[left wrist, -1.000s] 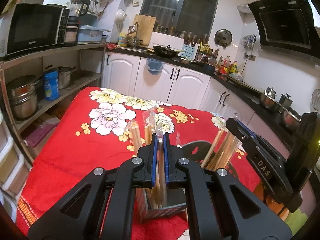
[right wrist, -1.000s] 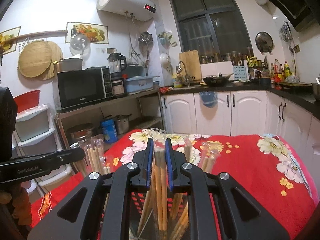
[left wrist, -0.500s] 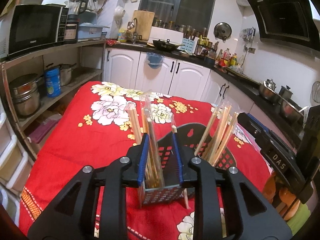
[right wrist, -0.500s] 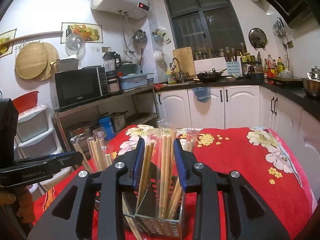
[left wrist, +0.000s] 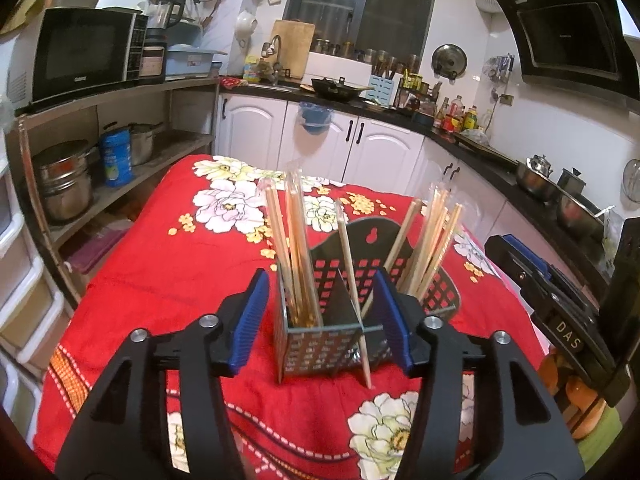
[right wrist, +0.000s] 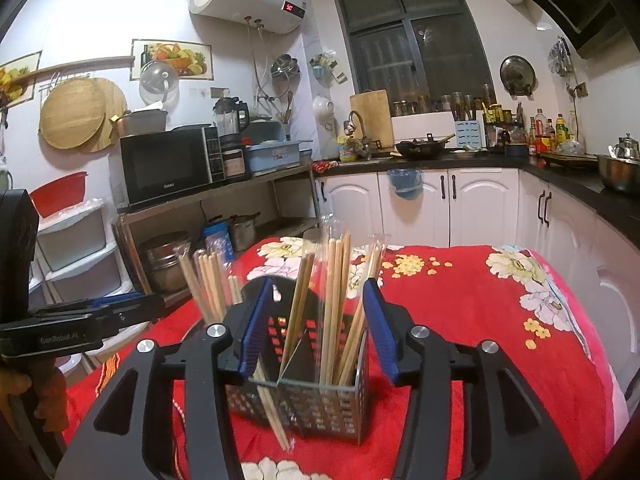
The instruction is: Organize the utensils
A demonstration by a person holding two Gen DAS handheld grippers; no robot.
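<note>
On the red flower-printed cloth (left wrist: 160, 280) covering the tabletop stands a perforated metal utensil holder with a black plastic back (left wrist: 320, 340), split into compartments. Bundles of pale wooden chopsticks in clear sleeves (left wrist: 294, 248) stand upright in its compartments, and one sleeved pair (left wrist: 354, 300) leans against the holder's front with its tip on the cloth. Just in front of the holder, the left tool (left wrist: 322, 320) has just been opening; its blue-padded jaws stand apart on either side of the holder, gripping nothing. Facing the holder from another side, the right tool (right wrist: 316, 324) has likewise just been opening, and its pads stand clear of the chopsticks between them. Behind the holder run white kitchen cabinets (left wrist: 384, 148).
</note>
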